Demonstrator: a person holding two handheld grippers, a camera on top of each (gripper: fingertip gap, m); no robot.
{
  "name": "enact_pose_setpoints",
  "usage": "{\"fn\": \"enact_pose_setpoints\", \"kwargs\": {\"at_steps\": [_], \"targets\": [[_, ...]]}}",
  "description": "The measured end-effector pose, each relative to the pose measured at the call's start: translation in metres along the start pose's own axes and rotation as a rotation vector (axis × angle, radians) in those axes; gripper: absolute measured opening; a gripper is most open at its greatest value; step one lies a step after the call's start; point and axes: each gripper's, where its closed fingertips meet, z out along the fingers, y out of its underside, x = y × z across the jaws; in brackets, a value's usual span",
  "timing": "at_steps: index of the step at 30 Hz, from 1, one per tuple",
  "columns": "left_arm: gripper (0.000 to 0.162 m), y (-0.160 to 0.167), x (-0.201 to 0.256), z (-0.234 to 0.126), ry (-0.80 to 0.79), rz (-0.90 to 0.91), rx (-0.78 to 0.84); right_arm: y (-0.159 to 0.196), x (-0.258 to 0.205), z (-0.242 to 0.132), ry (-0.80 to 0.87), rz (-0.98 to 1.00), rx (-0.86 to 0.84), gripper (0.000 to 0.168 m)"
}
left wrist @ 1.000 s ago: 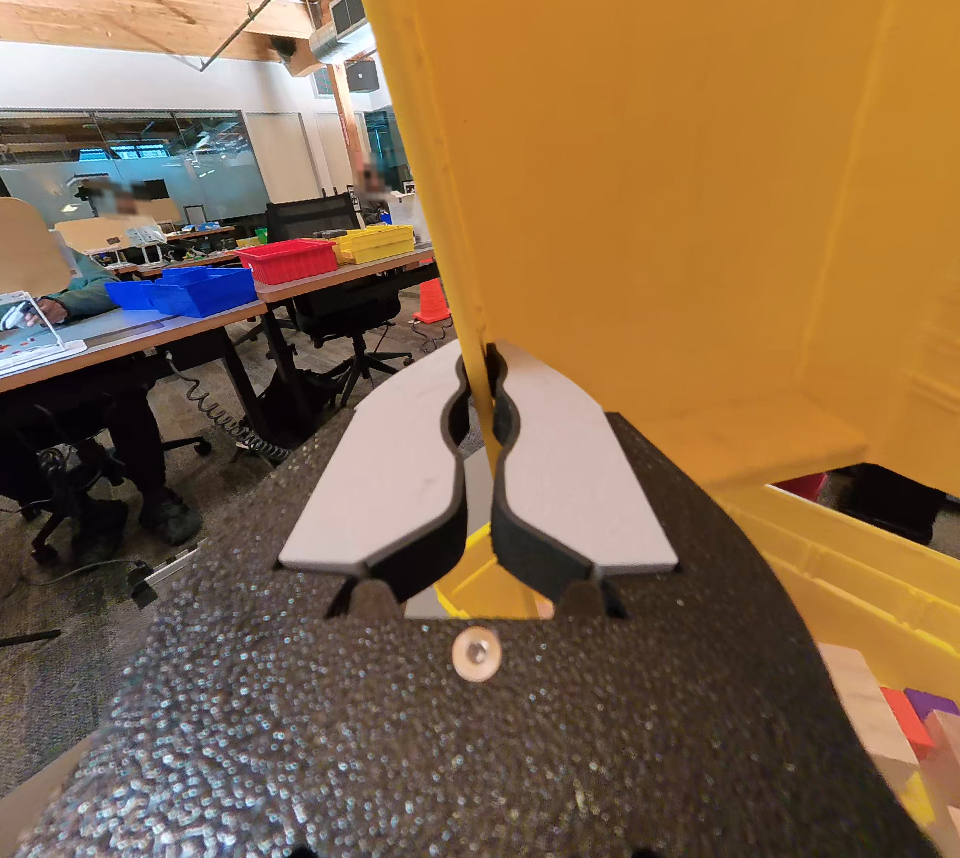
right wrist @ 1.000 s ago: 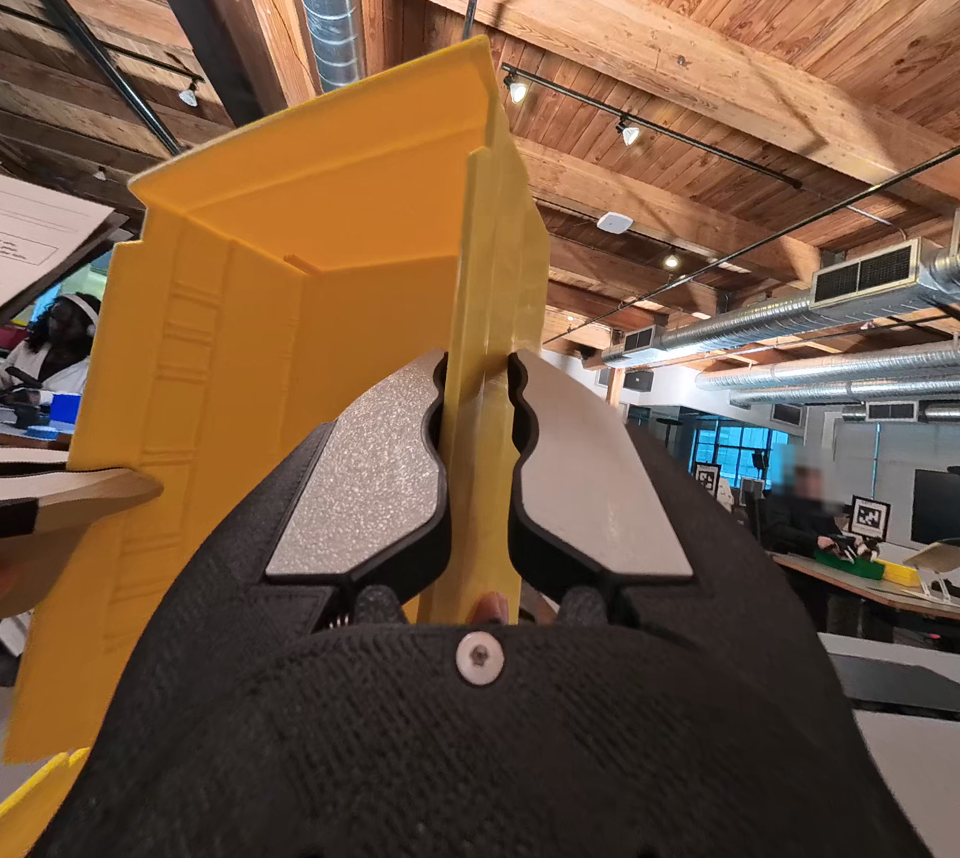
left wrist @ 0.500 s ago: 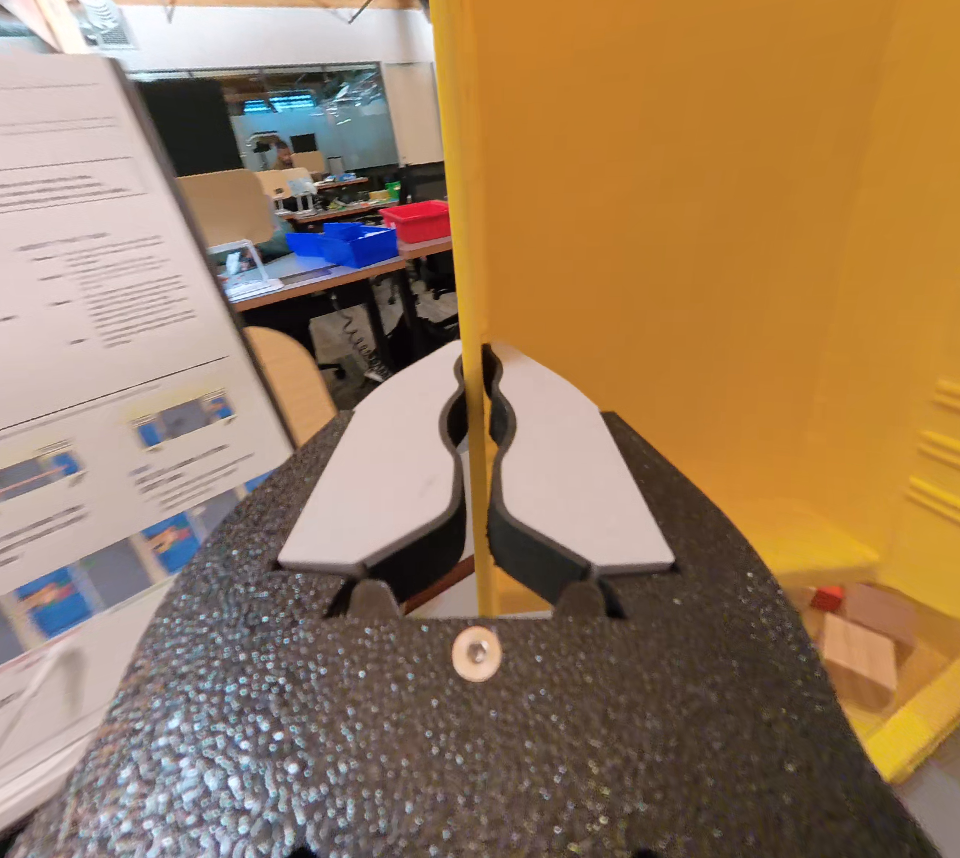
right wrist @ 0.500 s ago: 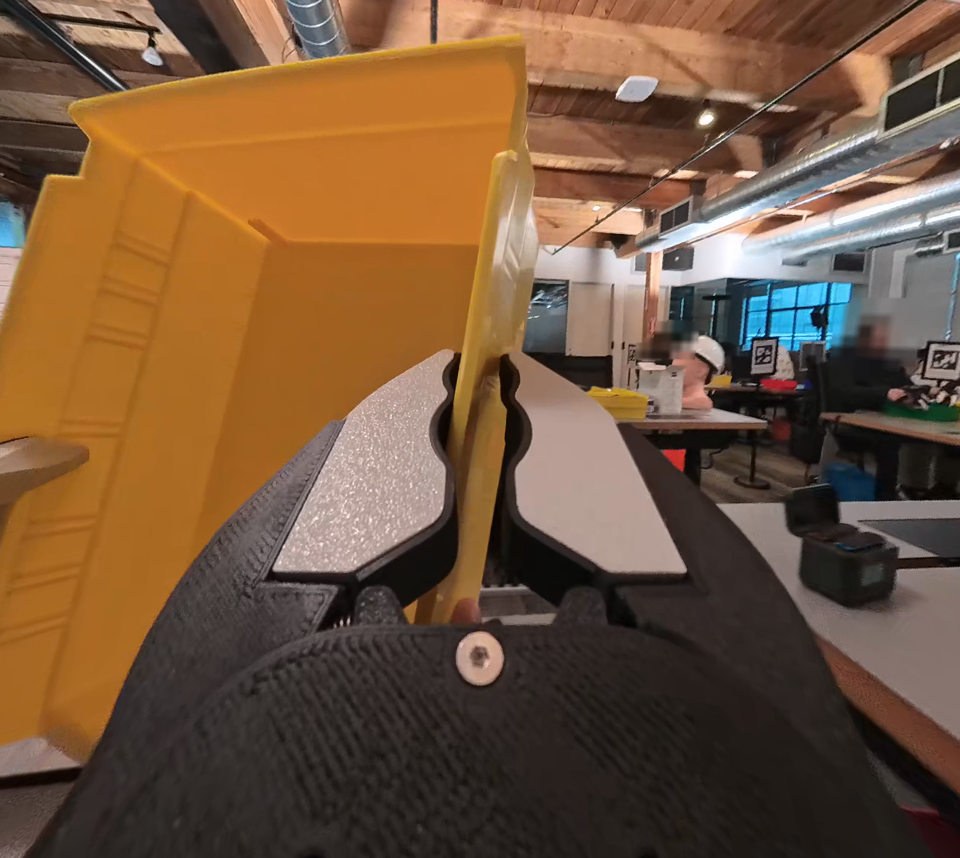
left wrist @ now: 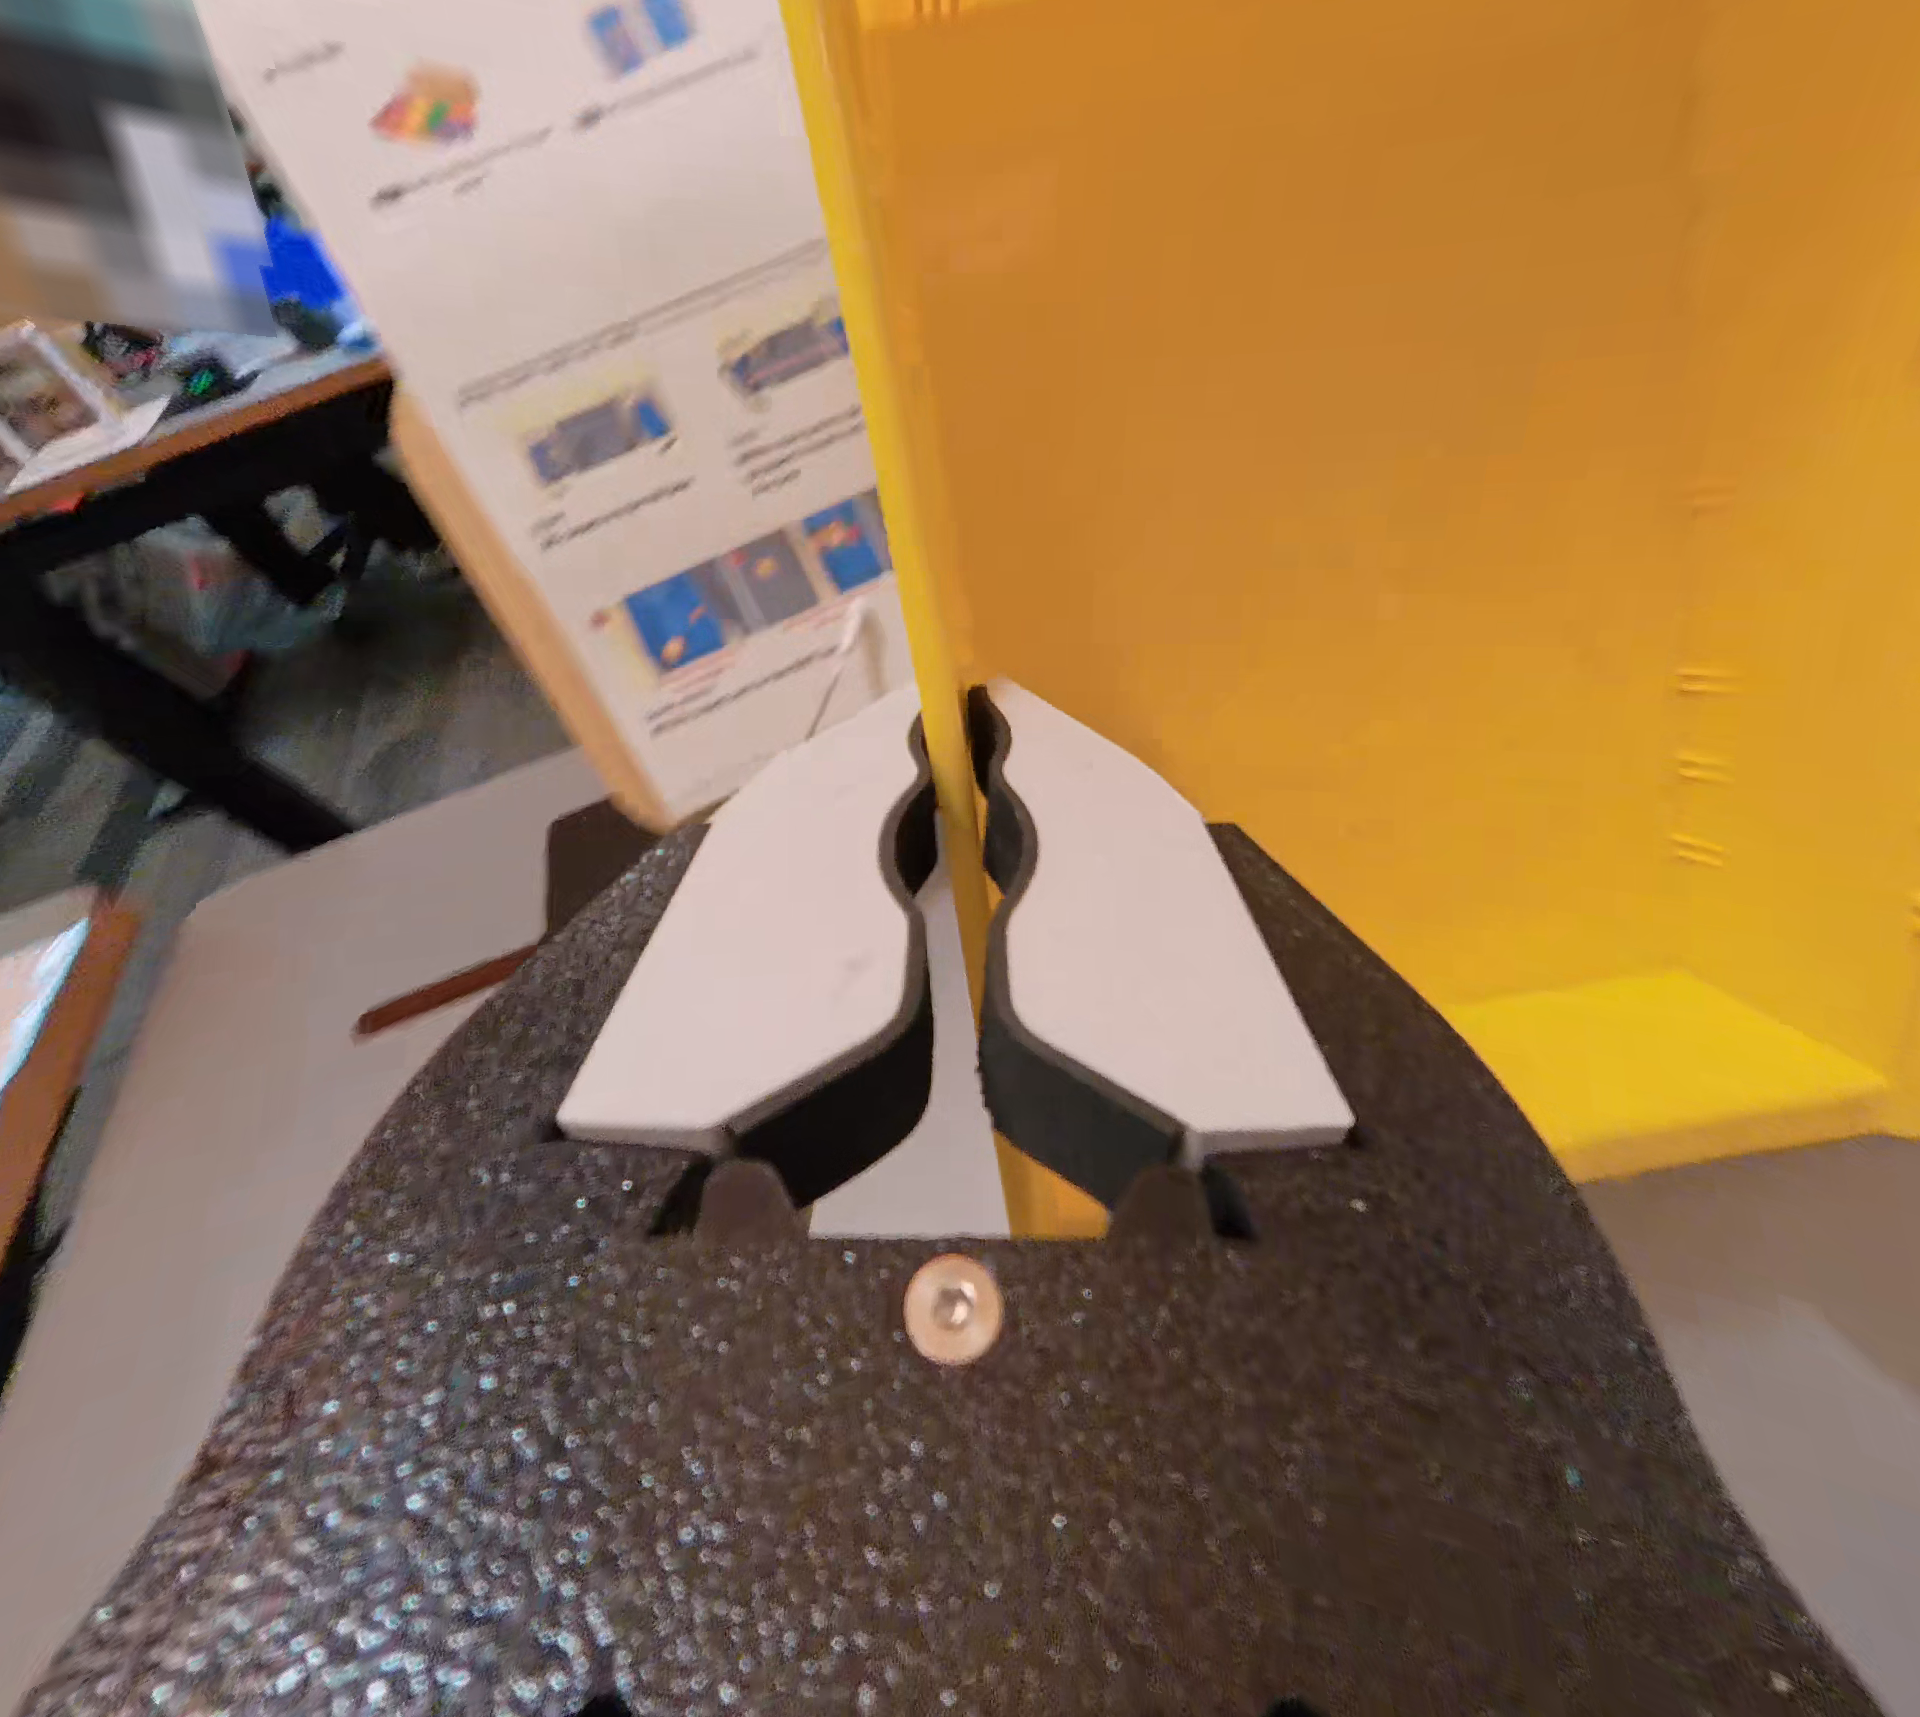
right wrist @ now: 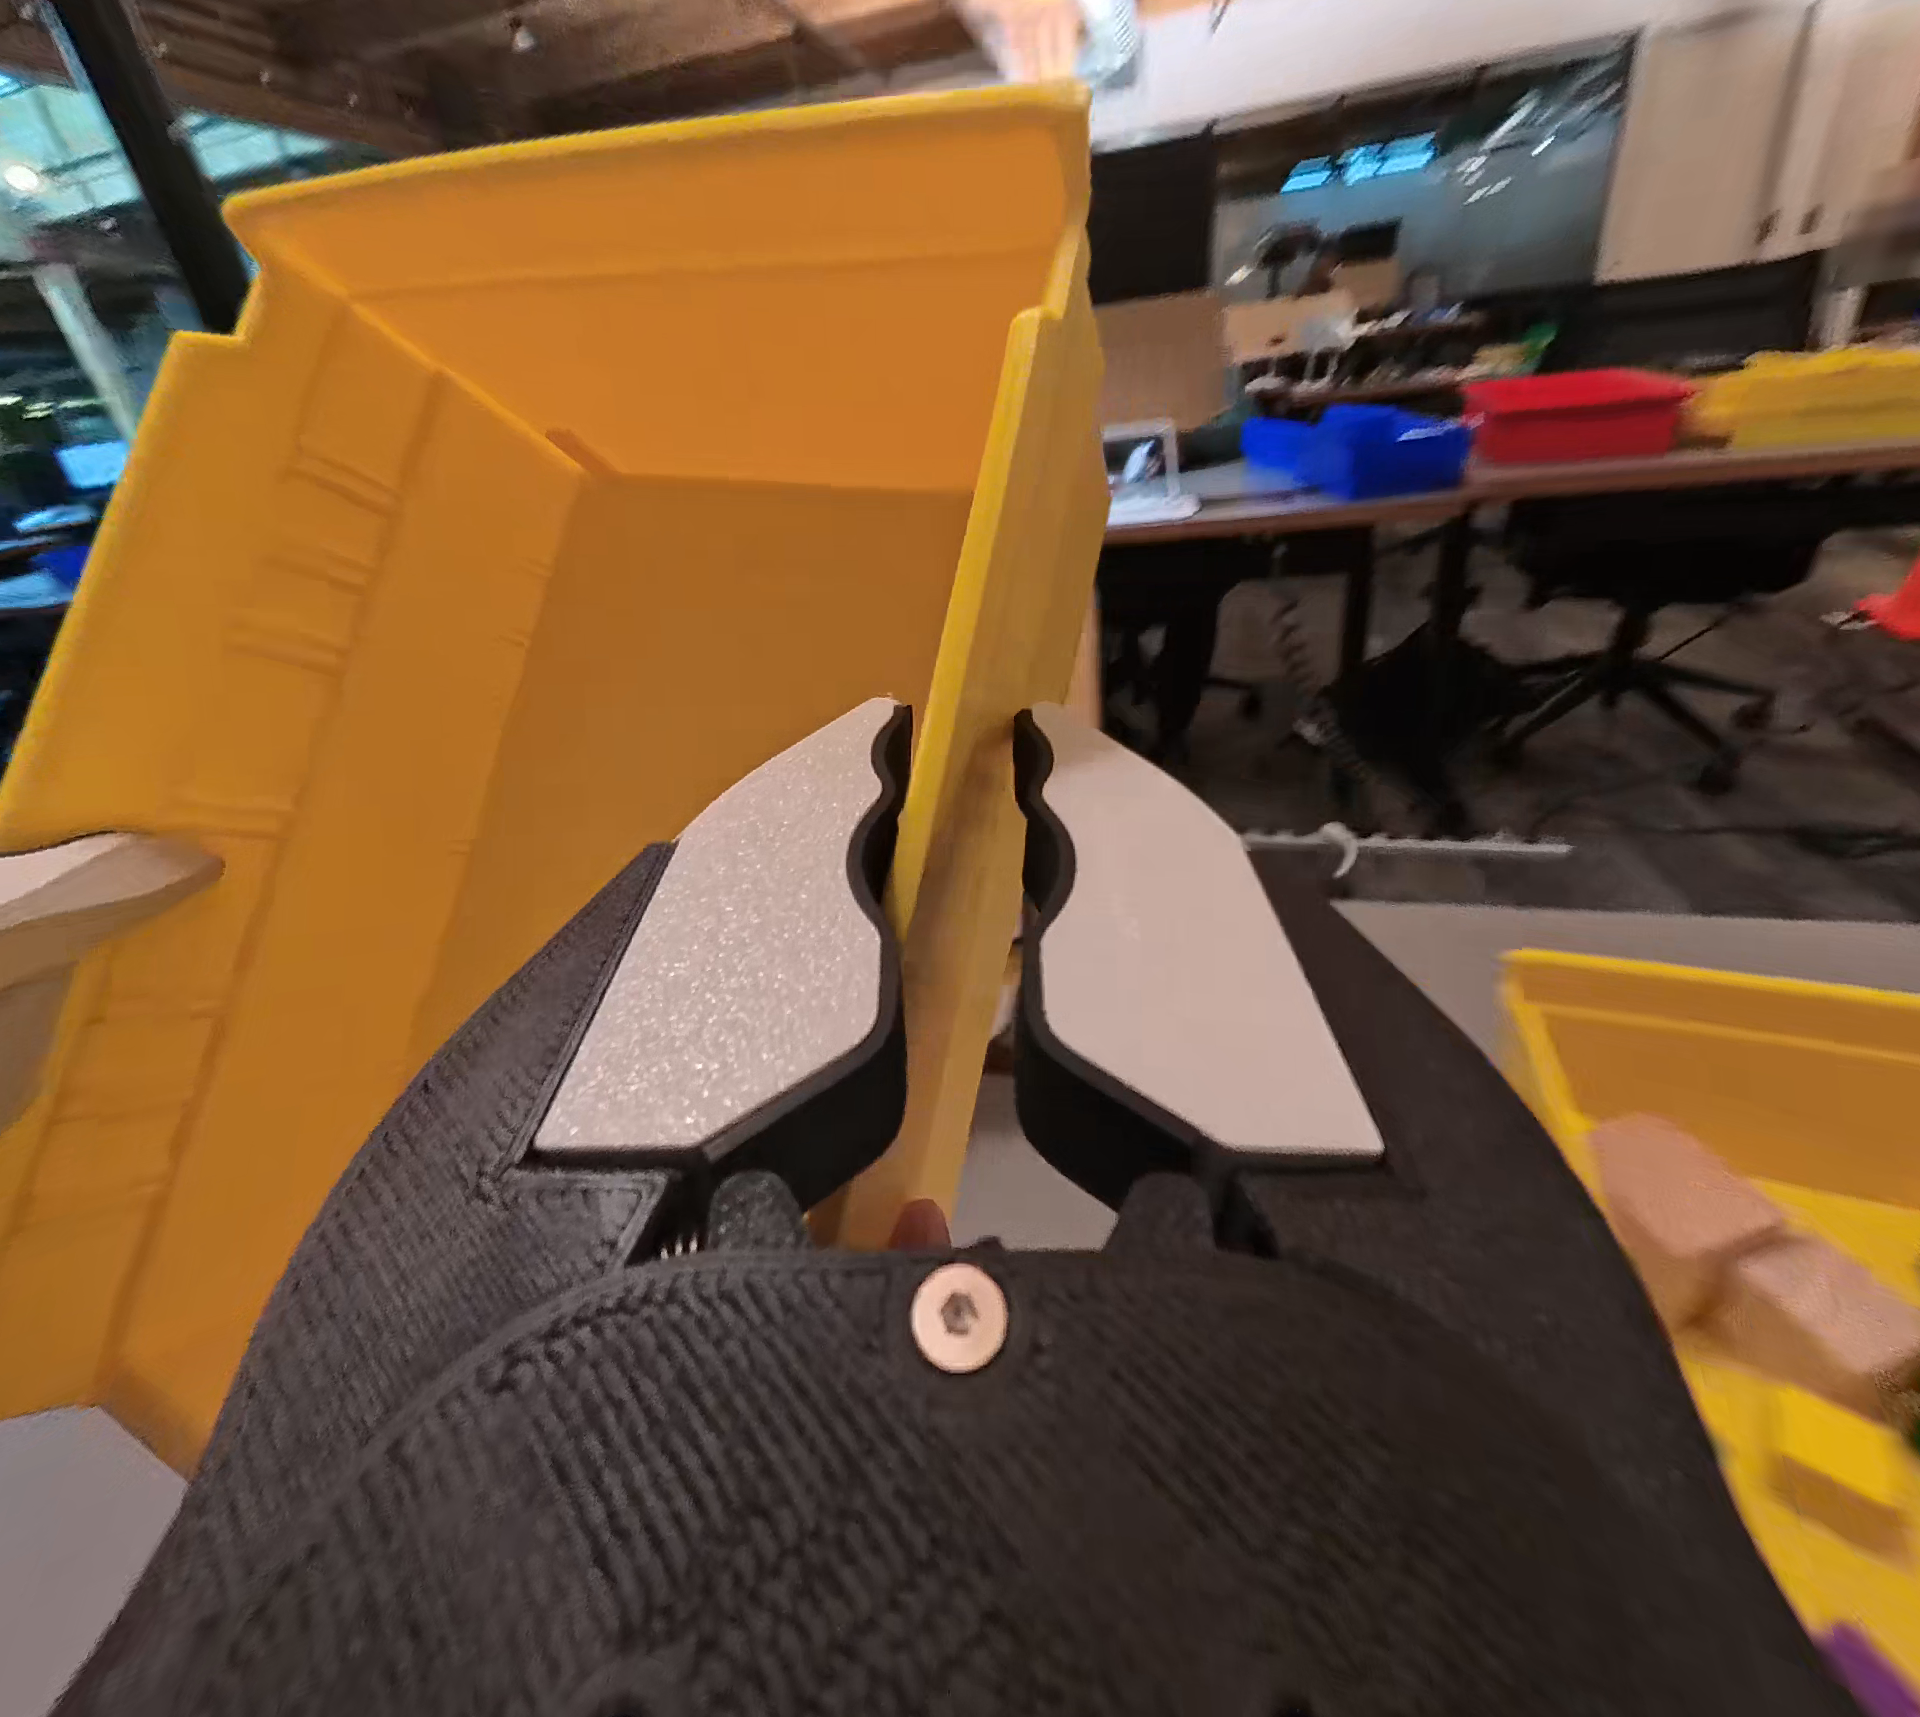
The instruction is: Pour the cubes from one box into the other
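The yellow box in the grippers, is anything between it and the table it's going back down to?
Nothing visible. The left gripper and right gripper both pinch walls of the empty yellow box, and bare grey table shows below it. The other box, holding the cubes, sits off to the right.

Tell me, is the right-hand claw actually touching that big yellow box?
Touching. In the right wrist view, the right gripper has both fingers pressed against one wall of the yellow box, no gap on either side.
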Motion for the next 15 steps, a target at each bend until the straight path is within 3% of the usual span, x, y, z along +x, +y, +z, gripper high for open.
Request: {"fn": "enact_pose_setpoints", "kwargs": {"at_steps": [9, 15], "targets": [[0.002, 0.111, -0.157, -0.050, -0.156, -0.127, -0.312, 0.105, -0.173, 0.070, -0.195, 0.054, -0.346, 0.016], [0.002, 0.194, -0.239, -0.076, -0.202, -0.223, -0.564, 0.190, -0.273, 0.091, -0.304, 0.060, -0.600, 0.016]]}}
